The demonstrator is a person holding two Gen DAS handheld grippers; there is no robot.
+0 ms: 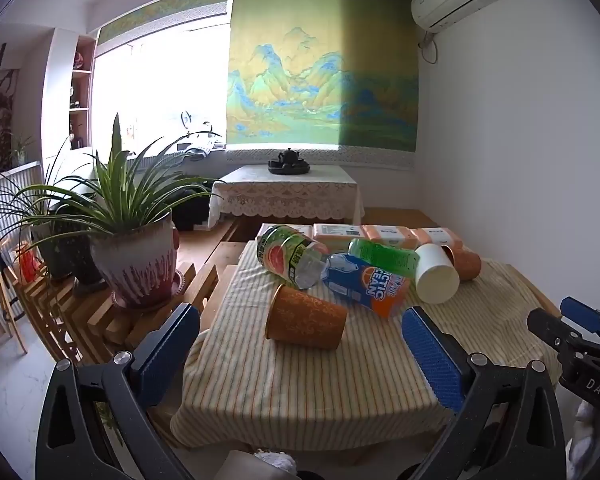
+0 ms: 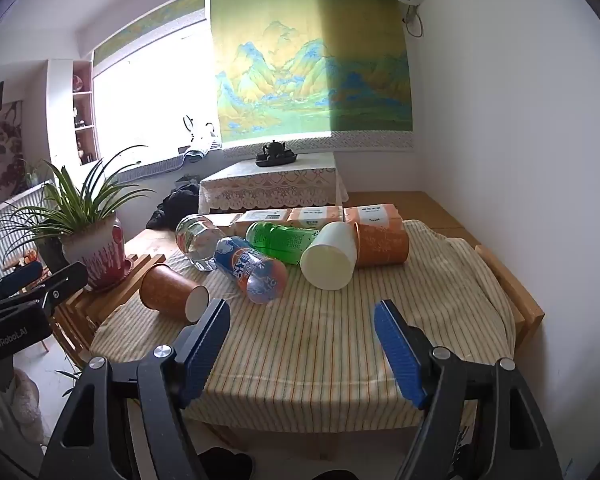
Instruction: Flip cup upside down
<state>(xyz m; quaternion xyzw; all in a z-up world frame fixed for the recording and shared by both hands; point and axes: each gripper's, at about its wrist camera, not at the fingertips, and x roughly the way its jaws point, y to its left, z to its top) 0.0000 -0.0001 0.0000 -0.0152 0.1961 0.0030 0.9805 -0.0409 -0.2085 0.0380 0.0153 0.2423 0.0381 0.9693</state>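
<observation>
Three paper cups lie on their sides on the striped tablecloth (image 1: 300, 380). An orange patterned cup (image 1: 306, 322) lies nearest, also in the right wrist view (image 2: 172, 292). A white cup (image 1: 436, 272) (image 2: 330, 256) lies further back, bottom toward me. A second orange cup (image 1: 466, 264) (image 2: 380, 244) lies behind it. My left gripper (image 1: 300, 344) is open and empty, just short of the near orange cup. My right gripper (image 2: 302, 336) is open and empty above the cloth's bare front part. It also shows at the left wrist view's right edge (image 1: 572, 328).
Three plastic bottles lie among the cups: a watermelon-label one (image 1: 288, 256), a blue Arctic Ocean one (image 1: 364, 284) and a green one (image 1: 384, 256). Orange tissue packs (image 1: 384, 234) line the table's back. Potted plants (image 1: 132, 248) stand on a wooden rack at left. A wall is at right.
</observation>
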